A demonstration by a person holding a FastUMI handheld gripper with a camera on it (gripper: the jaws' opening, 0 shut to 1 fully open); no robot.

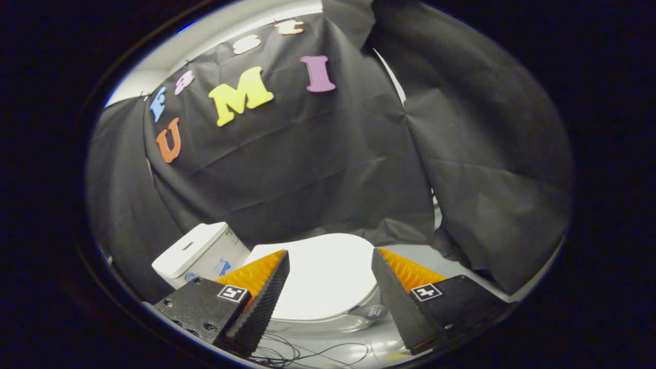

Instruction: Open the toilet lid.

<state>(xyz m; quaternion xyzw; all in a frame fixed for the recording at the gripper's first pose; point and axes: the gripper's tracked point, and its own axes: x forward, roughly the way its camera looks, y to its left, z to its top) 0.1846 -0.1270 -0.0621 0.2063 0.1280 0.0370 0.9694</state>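
Black cloth wall [318, 169] behind. White toilet lid [325, 279] down flat, just ahead between the fingers, cistern [197, 251] beside it. Tongs [330, 256] spread wide, gripping nothing. Thin wires [307, 353] on floor.

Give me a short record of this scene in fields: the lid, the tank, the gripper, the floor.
lid: toilet lid is down, closed, seen between and beyond the fingers
tank: cistern stands behind the lid, by the black cloth wall
gripper: gripper is open, fingers spread wide, above the lid and not touching it
floor: thin dark cables lie in front of the toilet
task state: lid not yet lifted
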